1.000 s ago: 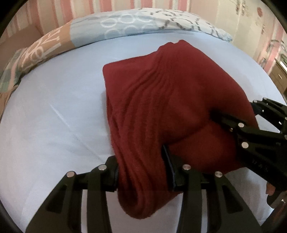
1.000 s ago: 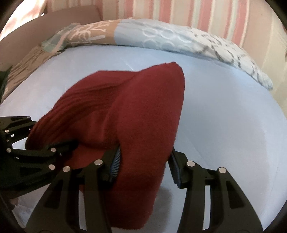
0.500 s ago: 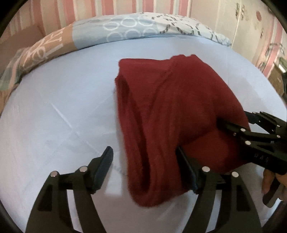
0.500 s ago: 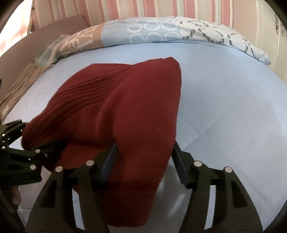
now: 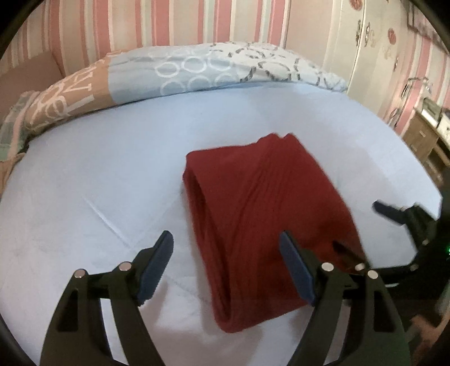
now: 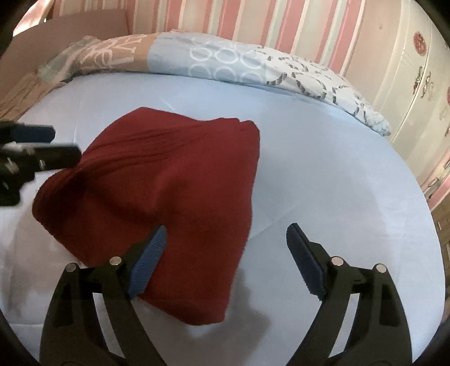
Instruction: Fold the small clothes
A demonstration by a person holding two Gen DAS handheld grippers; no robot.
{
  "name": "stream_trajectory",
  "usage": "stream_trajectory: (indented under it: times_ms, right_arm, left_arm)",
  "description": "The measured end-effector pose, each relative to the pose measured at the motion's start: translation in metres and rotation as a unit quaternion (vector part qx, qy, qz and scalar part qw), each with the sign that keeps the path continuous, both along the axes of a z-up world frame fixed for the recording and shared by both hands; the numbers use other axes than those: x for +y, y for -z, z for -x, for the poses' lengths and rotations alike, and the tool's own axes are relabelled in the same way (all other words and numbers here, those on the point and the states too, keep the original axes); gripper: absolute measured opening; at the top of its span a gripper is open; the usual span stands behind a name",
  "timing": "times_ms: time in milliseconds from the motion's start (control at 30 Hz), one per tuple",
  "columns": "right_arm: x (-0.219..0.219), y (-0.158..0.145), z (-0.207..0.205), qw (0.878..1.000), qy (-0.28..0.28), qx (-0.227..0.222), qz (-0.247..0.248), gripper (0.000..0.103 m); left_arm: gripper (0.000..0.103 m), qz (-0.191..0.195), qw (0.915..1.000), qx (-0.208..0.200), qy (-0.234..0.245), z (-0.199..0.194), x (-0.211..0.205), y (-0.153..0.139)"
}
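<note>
Bedroom setting: pale blue bed sheet (image 5: 92, 174) as folding surface, pink-striped wall (image 5: 174, 22) behind. Dark red knit garment (image 5: 264, 219), ribbed, lying folded into a thick oblong bundle near the middle of the sheet, layered fold edge visible along its left side in the left wrist view; resting free, gripped by nothing. Left tool (image 5: 225, 264) above the near end of the bundle, jaws apart and opening further, near end of the garment between them but no pad pressing on it. Right tool (image 6: 226, 250) likewise apart and opening, left pad over the red cloth, contact not discernible, right pad over bare sheet. Each tool also visible at the edge of the other's view. Patterned duvet (image 6: 225, 64), blue, tan and white, bunched along the far edge of the bed. White wardrobe (image 6: 407, 84) with stickers to the right; wooden drawer unit (image 5: 422, 138) at right edge of left view. Progress, judged: this garment's fold apparently complete and released; remaining perhaps tidying or setting aside; no other clothes in view.
</note>
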State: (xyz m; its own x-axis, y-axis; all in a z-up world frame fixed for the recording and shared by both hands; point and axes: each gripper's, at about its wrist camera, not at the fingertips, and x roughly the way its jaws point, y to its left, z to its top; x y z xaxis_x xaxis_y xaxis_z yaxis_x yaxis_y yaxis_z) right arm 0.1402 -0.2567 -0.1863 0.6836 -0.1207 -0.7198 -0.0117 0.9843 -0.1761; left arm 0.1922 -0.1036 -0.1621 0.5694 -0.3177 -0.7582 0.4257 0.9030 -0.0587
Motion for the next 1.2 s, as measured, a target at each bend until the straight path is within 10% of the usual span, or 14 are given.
stream_trajectory:
  times_ms: [467, 900, 1200]
  right_arm:
    - [-0.037, 0.035, -0.018, 0.998, 0.044, 0.026, -0.033, 0.095]
    - [0.009, 0.012, 0.04, 0.999, -0.031, -0.017, 0.003, 0.092]
    - [0.001, 0.053, 0.038, 0.999, -0.013, 0.046, -0.002, 0.092]
  left_arm:
    - [0.096, -0.068, 0.9971, -0.024, -0.025, -0.011, 0.02, 0.075]
    - [0.1, -0.062, 0.996, -0.057, -0.031, 0.028, 0.047, 0.051]
    - [0.101, -0.077, 0.9954, -0.024, -0.052, 0.029, 0.051, 0.083]
